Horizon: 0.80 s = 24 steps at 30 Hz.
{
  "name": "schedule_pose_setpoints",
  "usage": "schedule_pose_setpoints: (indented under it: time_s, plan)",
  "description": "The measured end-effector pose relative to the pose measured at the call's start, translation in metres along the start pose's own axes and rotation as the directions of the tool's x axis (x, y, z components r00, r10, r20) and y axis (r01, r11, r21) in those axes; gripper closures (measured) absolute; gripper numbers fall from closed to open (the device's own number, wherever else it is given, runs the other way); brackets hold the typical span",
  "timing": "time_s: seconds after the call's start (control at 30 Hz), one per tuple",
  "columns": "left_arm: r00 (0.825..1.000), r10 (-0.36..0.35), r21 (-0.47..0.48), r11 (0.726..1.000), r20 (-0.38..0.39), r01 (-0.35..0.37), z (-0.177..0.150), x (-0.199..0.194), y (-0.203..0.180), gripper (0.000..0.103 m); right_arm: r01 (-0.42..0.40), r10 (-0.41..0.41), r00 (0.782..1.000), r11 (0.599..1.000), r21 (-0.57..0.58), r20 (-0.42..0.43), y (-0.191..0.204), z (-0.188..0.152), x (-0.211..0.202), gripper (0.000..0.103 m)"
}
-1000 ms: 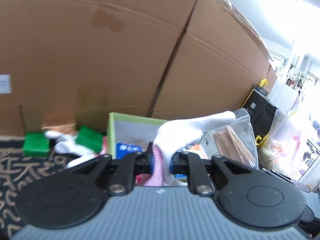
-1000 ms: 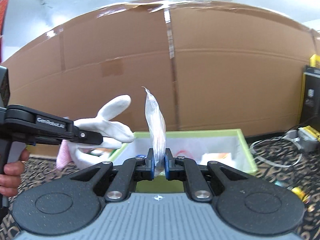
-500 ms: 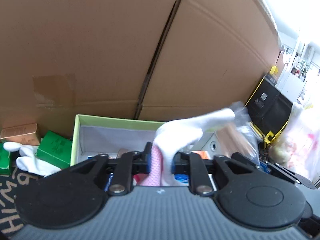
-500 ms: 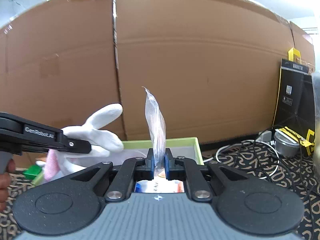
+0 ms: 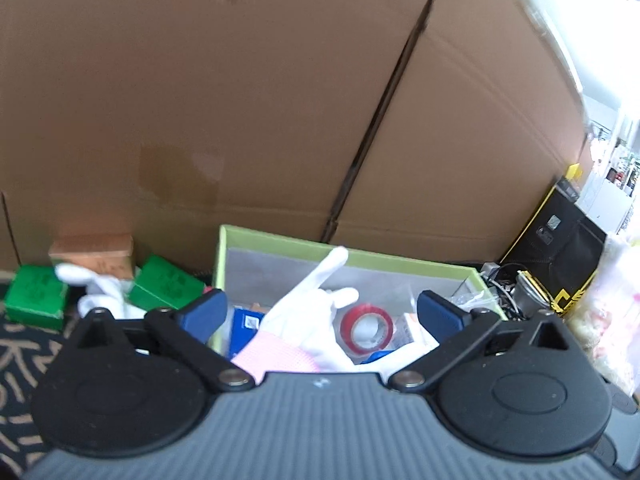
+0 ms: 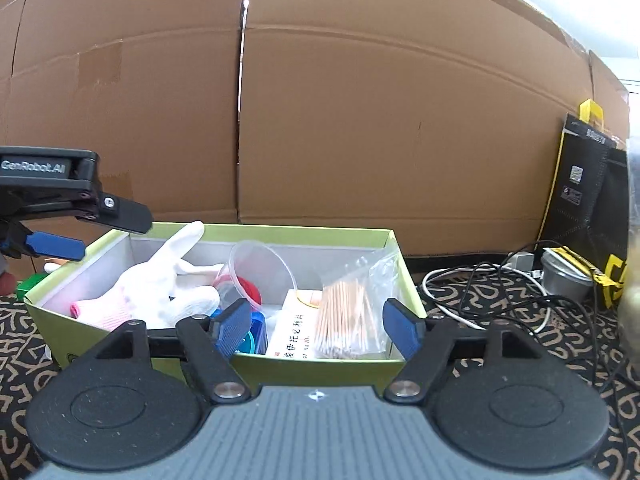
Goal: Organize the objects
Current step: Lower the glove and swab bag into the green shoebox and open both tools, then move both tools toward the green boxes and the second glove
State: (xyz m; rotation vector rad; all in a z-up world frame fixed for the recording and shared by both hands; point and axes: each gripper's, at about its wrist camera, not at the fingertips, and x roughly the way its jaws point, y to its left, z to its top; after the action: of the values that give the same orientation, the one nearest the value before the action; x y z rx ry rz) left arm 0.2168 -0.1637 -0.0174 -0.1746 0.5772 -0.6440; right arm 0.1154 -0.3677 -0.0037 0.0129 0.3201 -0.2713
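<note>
A green box (image 6: 392,240) stands on the patterned mat. In it lie a white glove with a pink cuff (image 6: 160,284), a clear bag of wooden sticks (image 6: 344,312), a clear cup (image 6: 264,268), a red tape roll (image 5: 364,330) and a white carton (image 6: 292,336). My left gripper (image 5: 320,316) is open just above the glove (image 5: 308,320); it also shows in the right wrist view (image 6: 80,232) at the box's left end. My right gripper (image 6: 316,328) is open and empty at the box's near wall.
A tall cardboard wall (image 6: 360,120) stands right behind the box. Left of the box lie green packs (image 5: 164,284), a second white glove (image 5: 100,288) and a brown box (image 5: 92,248). To the right are cables (image 6: 500,288), a metal tin (image 6: 564,276) and a black bag (image 6: 580,192).
Both grippers have opened. The glove has dropped from the left gripper and the bag of sticks from the right one; both now lie in the green box.
</note>
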Motion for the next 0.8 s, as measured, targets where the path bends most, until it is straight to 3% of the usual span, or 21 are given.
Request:
schedule_pose_setpoints:
  time_s: [0.23, 0.33, 0.57, 0.67, 0.8]
  plan:
    - [0.998, 0.006, 0.021, 1.0, 0.064, -0.007, 0.005, -0.064, 0.013, 0.0, -0.063, 0.062, 0.991, 0.998, 0.01, 0.117, 0.02, 0.017, -0.043, 0.025]
    - [0.996, 0.065, 0.019, 0.998, 0.054, -0.066, -0.001, -0.09, 0.029, 0.0, -0.114, 0.114, 0.984, 0.993, -0.004, 0.139, 0.036, 0.017, -0.058, 0.025]
    - [0.982, 0.187, -0.005, 0.982, -0.002, -0.187, -0.028, -0.134, 0.068, 0.0, -0.229, 0.232, 0.967, 0.973, -0.041, 0.106, 0.085, 0.003, -0.073, 0.025]
    - [0.968, 0.249, -0.001, 0.969, -0.02, -0.249, -0.038, -0.143, 0.084, 0.0, -0.269, 0.273, 0.959, 0.961, -0.057, 0.07, 0.107, -0.005, -0.073, 0.025]
    - [0.939, 0.34, 0.018, 0.941, -0.056, -0.339, -0.043, -0.142, 0.103, 0.0, -0.328, 0.329, 0.944, 0.942, -0.077, 0.006, 0.139, -0.015, -0.062, 0.034]
